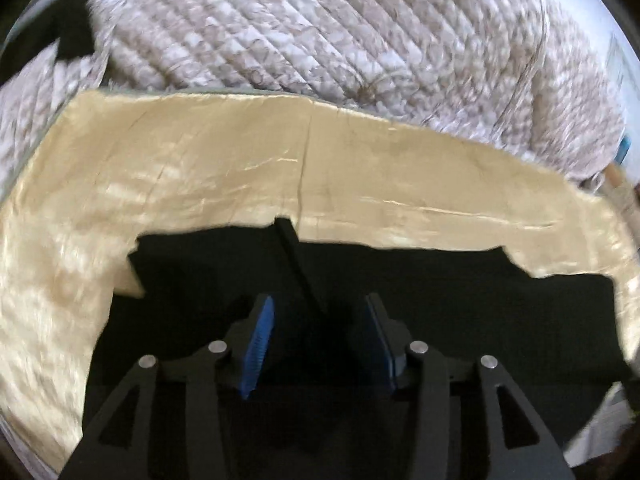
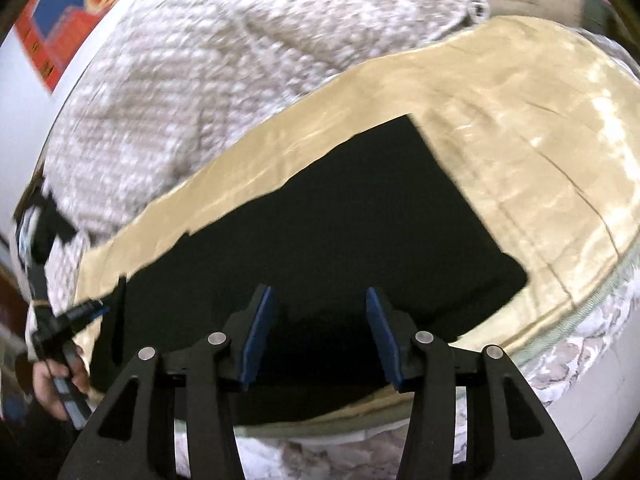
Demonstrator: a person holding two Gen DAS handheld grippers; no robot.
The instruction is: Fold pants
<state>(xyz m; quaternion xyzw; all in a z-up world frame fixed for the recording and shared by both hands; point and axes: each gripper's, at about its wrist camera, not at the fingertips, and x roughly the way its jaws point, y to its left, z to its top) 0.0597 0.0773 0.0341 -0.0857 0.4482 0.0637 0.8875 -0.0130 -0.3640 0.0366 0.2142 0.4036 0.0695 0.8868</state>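
Black pants [image 1: 440, 300] lie flat on a shiny golden cloth [image 1: 240, 160]. My left gripper [image 1: 320, 312] hangs just over them, its blue pads apart and not pressing on anything. A narrow black ridge of fabric [image 1: 292, 256] runs forward from the gap between them. In the right wrist view the pants [image 2: 360, 220] form a dark, roughly rectangular slab. My right gripper [image 2: 320, 300] stands open above their near edge. The left gripper [image 2: 102, 306] shows at the pants' left end, where a black flap [image 2: 120, 312] stands up.
The golden cloth [image 2: 520, 120] is spread over a quilted white and beige bedspread [image 2: 200, 60], which also fills the far side [image 1: 300, 20]. A person's hand [image 2: 48, 384] holds the left gripper's handle. A red and blue picture [image 2: 68, 12] hangs on the white wall.
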